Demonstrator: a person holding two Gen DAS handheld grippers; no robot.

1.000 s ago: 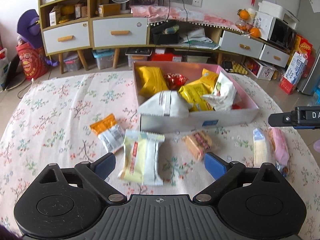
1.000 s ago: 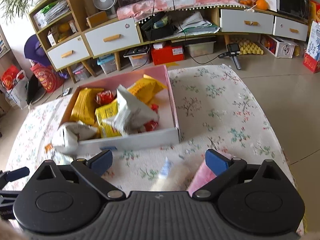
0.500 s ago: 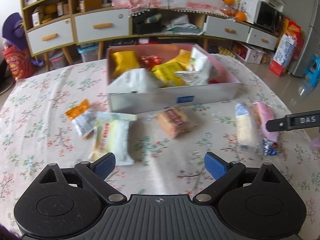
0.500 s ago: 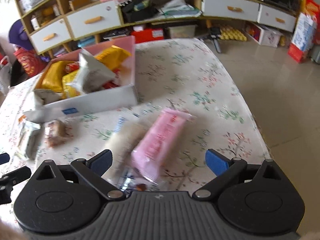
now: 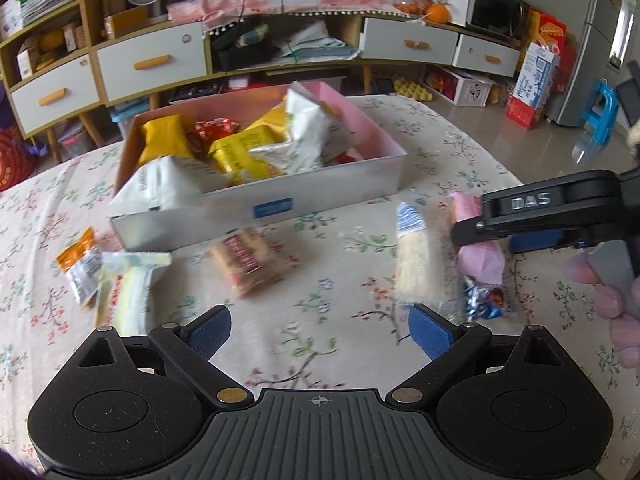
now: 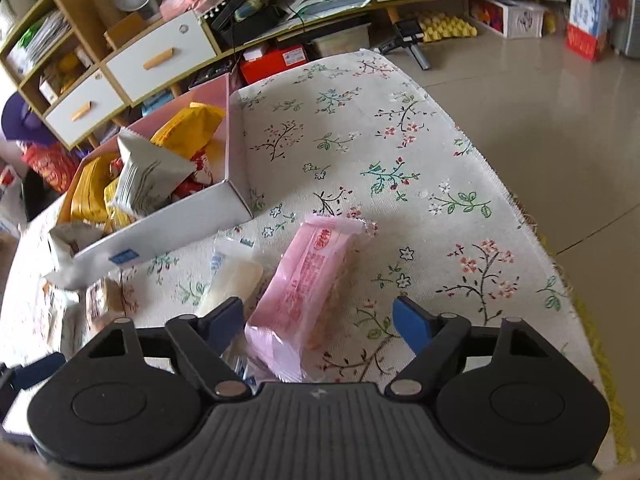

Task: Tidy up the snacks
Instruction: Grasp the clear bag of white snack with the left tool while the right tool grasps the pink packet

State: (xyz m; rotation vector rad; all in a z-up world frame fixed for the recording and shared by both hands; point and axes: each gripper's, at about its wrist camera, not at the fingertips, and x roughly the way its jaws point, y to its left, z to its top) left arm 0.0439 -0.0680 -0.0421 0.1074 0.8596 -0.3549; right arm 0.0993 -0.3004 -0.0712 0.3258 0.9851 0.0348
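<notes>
In the left wrist view, your left gripper hangs over the near part of the floral tablecloth, its blue pads spread wide with only bare cloth between them. The snack box stands toward the far edge, full of yellow, red and white packs. Along its near wall lie a brown biscuit pack at the middle, a pale yellow pack and an orange-topped sachet toward the left edge, and a white bar toward the right. Just right of the bar, your right gripper reaches over the pink pack; a small blue wrapper lies at the pack's near end.

In the right wrist view, the pink pack lies tilted between your right gripper's blue pads. Its jaws are closing, but the right pad is clear of the wrapper, so nothing is gripped. The white bar lies just left of the pack, and the box stands beyond to the left.
</notes>
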